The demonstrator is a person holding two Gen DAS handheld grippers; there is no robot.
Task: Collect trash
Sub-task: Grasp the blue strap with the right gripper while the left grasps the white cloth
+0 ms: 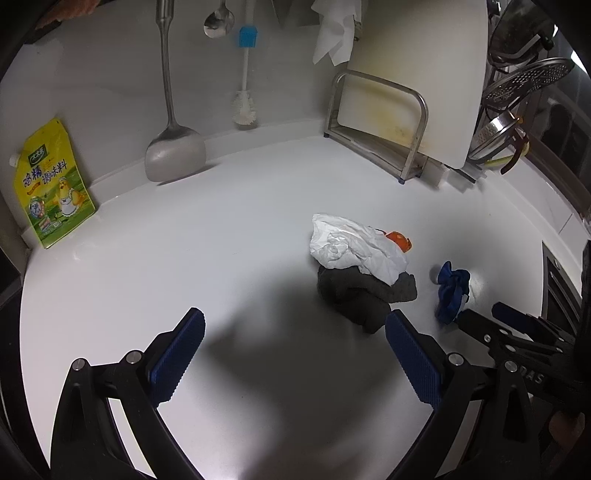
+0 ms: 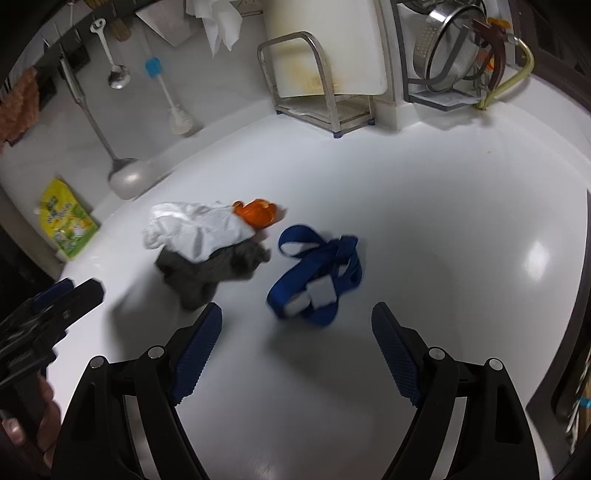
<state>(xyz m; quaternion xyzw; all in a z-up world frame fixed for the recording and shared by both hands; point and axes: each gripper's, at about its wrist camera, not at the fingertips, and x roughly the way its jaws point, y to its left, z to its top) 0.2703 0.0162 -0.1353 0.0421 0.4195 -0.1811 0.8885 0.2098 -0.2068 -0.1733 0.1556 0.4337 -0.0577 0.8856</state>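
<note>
A: Counter [image 1: 240, 221], white, left to right?
B: Yellow-green pouch [image 1: 51, 184] standing at the far left against the wall. Next, a metal ladle [image 1: 173, 147] hanging with its bowl at the counter's back edge, a spoon [image 1: 218, 20] above, then a white brush [image 1: 244, 107] with a blue grip.

A: Trash?
B: One heap right of centre: crumpled white paper [image 1: 351, 243] lying on a dark grey rag [image 1: 362, 295], with an orange scrap [image 1: 399, 240] touching the paper's far side. Just beside the heap to the right, apart from it, a tangled blue strap [image 2: 317, 273] with pale patches.

A: Behind?
B: Steel rack [image 1: 380, 122] holding a stained white board [image 1: 417, 66]; hanging tissue [image 1: 334, 33] above its left end; metal strainers [image 1: 524, 81] at the far right.

A: Tools?
B: Left gripper [image 1: 295, 332]: jaws spread wide, nothing between them, bare counter beneath; its right finger close to the rag's near edge. Right gripper [image 2: 295, 321]: jaws likewise wide apart and empty, the strap just ahead of the gap, not touched
</note>
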